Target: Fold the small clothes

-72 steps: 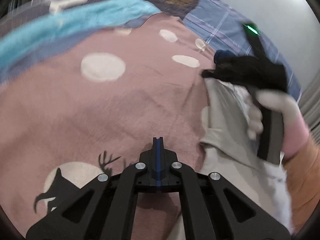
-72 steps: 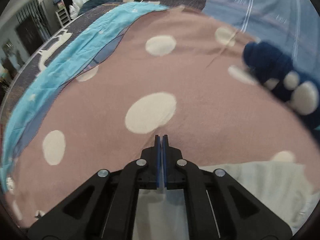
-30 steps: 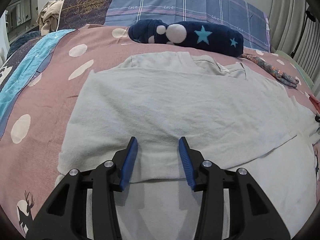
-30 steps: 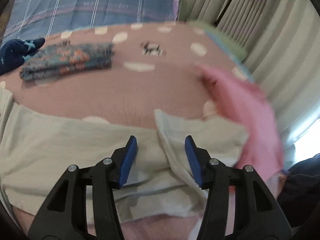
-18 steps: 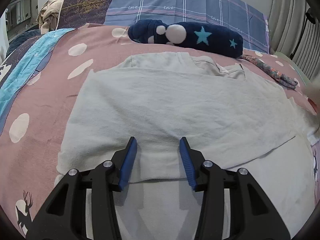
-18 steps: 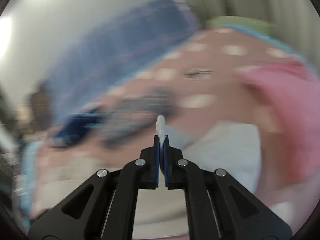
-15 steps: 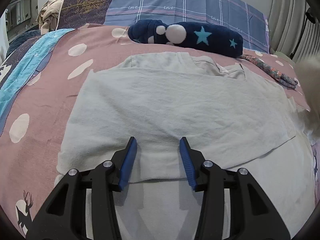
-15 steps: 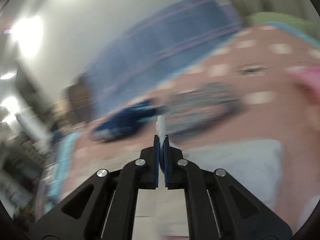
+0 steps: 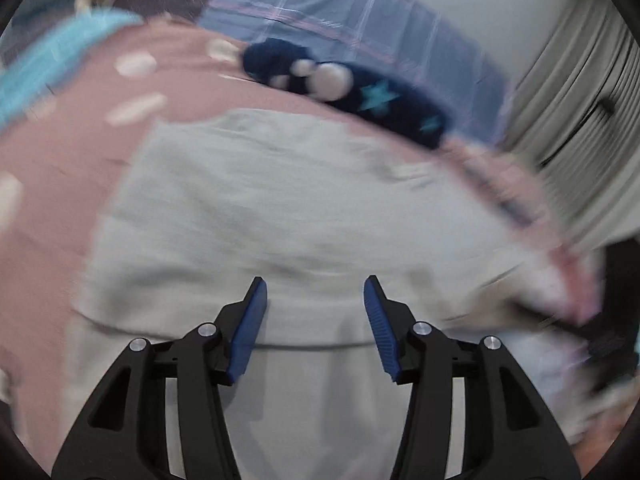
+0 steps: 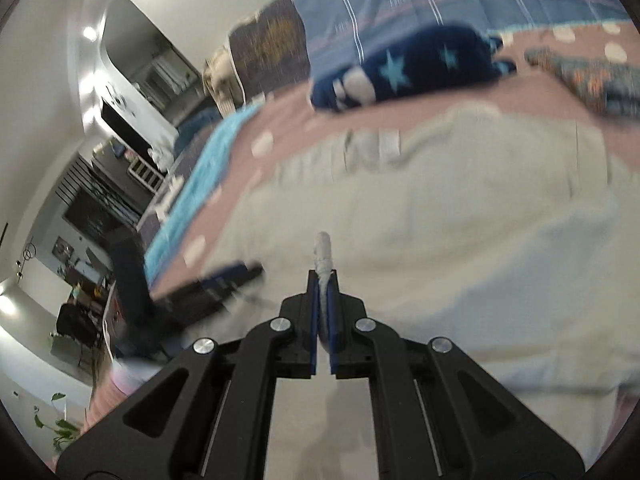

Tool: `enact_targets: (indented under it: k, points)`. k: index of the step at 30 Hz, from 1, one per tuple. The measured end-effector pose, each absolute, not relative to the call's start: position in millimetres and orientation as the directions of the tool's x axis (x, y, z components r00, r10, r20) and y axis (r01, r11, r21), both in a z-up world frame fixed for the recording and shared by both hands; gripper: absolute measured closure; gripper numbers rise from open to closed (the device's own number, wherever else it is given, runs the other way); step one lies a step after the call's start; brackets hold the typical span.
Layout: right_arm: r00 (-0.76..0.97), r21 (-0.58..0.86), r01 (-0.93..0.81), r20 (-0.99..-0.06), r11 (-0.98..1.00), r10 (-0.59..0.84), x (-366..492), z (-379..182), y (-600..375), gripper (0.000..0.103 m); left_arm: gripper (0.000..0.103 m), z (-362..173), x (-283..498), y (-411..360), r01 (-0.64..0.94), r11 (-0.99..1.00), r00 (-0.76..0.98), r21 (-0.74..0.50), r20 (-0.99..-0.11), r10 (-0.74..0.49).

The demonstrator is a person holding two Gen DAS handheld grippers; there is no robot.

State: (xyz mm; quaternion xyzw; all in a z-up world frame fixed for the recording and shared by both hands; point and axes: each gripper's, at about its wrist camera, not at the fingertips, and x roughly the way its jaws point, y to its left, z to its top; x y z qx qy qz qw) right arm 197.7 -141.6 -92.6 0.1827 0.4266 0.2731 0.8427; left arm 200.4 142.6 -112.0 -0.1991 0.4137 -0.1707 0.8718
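A pale grey-white T-shirt (image 9: 280, 208) lies spread on the pink dotted bedspread (image 9: 72, 120). My left gripper (image 9: 314, 304) is open and empty, its blue pads hovering over the shirt's near folded edge. My right gripper (image 10: 323, 280) is shut on a bunched bit of the shirt's fabric (image 10: 323, 252), which sticks up between the pads above the rest of the shirt (image 10: 440, 200). The left gripper also shows blurred at the left of the right wrist view (image 10: 224, 280).
A navy plush pillow with stars (image 9: 360, 92) lies beyond the shirt, also in the right wrist view (image 10: 408, 68). A patterned folded garment (image 10: 592, 76) lies at far right. Plaid pillows (image 9: 340, 20) stand at the headboard, curtains (image 9: 580, 100) on the right.
My right gripper has shut on the shirt's right side and carried it up and leftward over the shirt. My left gripper stays open and has shifted, blurring its view.
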Motion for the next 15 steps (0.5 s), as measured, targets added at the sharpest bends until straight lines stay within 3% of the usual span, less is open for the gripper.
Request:
enact_targets:
  k: [2, 6, 15]
  points:
    - [0.471, 0.532, -0.311, -0.633, 0.787, 0.614, 191, -99, -138, 0.099, 0.051, -107, 198, 135, 0.177, 0.791, 0.565, -0.585, -0.598, -0.568]
    - [0.460, 0.482, -0.351, -0.658, 0.803, 0.596, 171, -99, -130, 0.098, 0.048, -113, 201, 108, 0.208, 0.716, 0.461, -0.666, -0.579, -0.673]
    - [0.468, 0.418, -0.378, -0.683, 0.826, 0.561, 150, -107, -125, 0.095, 0.048, -128, 222, 59, 0.188, 0.709, 0.393, -0.680, -0.610, -0.689]
